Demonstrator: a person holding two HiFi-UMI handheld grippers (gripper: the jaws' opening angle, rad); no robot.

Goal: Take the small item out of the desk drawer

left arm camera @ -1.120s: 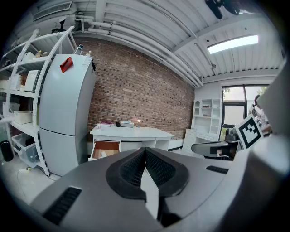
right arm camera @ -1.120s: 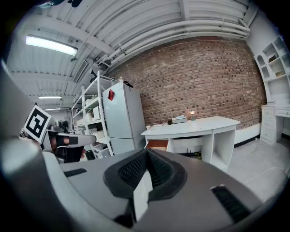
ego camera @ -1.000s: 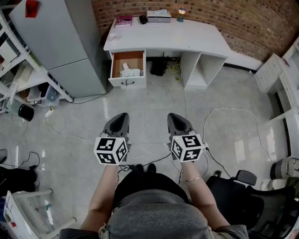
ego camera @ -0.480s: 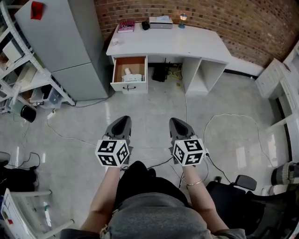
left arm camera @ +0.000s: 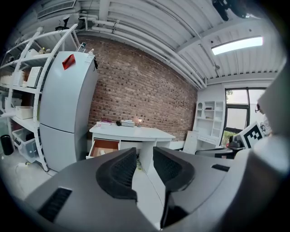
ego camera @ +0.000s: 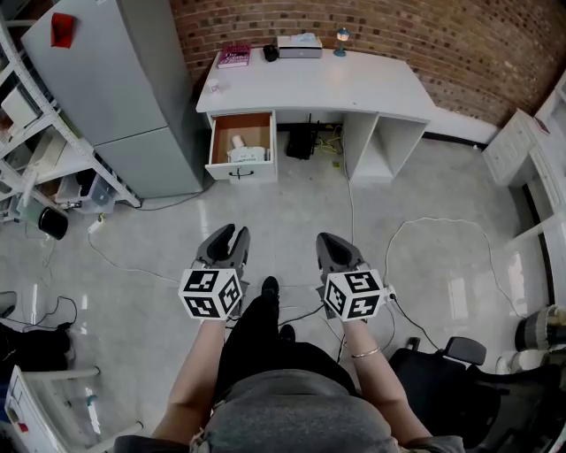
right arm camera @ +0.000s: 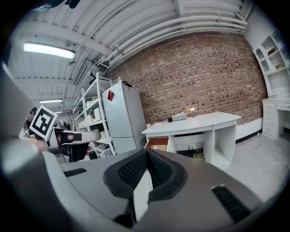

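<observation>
Left gripper (ego camera: 233, 232): grey matte shell, black ribbed pads. Its jaws are opening, with a clear gap and nothing between them. Right gripper (ego camera: 329, 239): same build, jaws pressed together on nothing. Both are held level above a glossy tiled floor (ego camera: 292, 212), side by side and apart.

Desk (ego camera: 336, 84): smooth white top, rectangular, against a rough red brick wall (ego camera: 398, 26), well ahead of both grippers. Drawer (ego camera: 240, 171): pulled open, straight ahead of the left gripper and ahead-left of the right; white front panel with a dark curved handle, brown wood-coloured inside.

Small item (ego camera: 248, 155): pale, lying inside the drawer near the front panel, well apart from both grippers; its shape is too small to make out.
</observation>
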